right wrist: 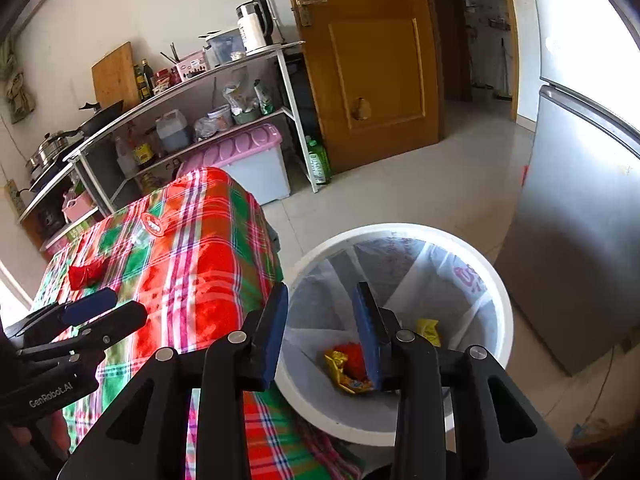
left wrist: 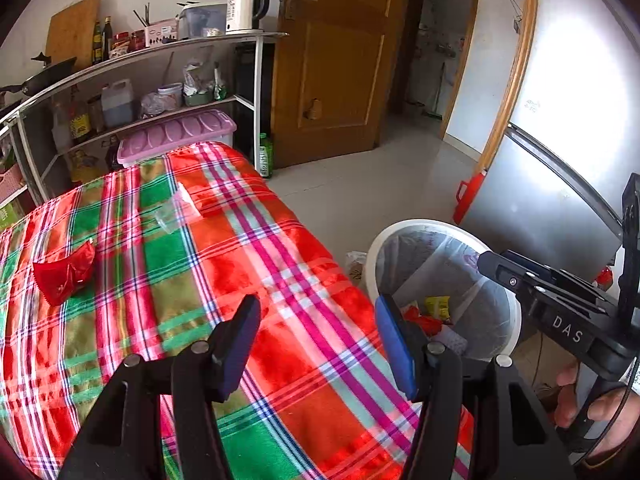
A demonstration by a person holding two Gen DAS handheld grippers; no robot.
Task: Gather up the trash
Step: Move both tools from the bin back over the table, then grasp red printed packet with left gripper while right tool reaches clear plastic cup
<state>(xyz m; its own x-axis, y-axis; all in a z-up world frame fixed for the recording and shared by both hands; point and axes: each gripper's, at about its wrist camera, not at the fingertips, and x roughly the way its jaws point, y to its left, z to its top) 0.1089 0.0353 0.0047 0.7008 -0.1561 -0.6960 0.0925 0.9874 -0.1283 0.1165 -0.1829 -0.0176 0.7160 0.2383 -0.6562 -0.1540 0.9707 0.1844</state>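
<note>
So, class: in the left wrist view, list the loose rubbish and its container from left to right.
Red crumpled wrapper → clear plastic wrapper on the plaid cloth → round white lined bin.

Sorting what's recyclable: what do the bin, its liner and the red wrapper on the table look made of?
The bin looks like smooth white plastic with a matte, even rim. Its liner seems thin translucent plastic film: creased, with red print. The red wrapper looks like glossy crinkled plastic or foil, judging by its highlights; which one is unclear.
</note>
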